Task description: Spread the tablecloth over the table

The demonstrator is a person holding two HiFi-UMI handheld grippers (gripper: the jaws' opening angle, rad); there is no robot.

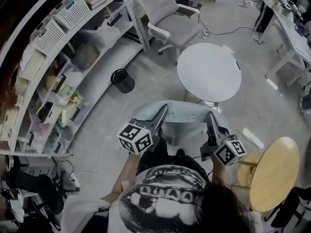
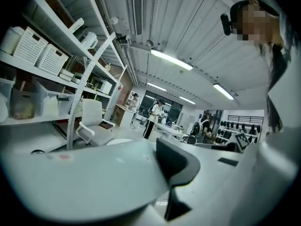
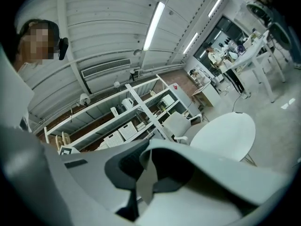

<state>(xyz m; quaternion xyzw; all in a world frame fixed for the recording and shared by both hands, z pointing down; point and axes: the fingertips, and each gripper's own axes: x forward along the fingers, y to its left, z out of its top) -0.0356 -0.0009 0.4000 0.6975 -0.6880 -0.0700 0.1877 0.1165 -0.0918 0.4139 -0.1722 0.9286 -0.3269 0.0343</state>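
Workshop, grey floor, seen from above. Nearest are the left claw and right claw, both held out roughly level in front of the person's chest. Each is clamped on an edge of the pale tablecloth: the left jaws pinch a flat stretch, the right jaws are nearly together on a fold. The cloth hangs in the air, stretched between the two claws. A wooden stool stands at the person's right. The round white table is bare, just beyond the cloth. Left of it are a black bin and curved shelves. The office chair is farthest.
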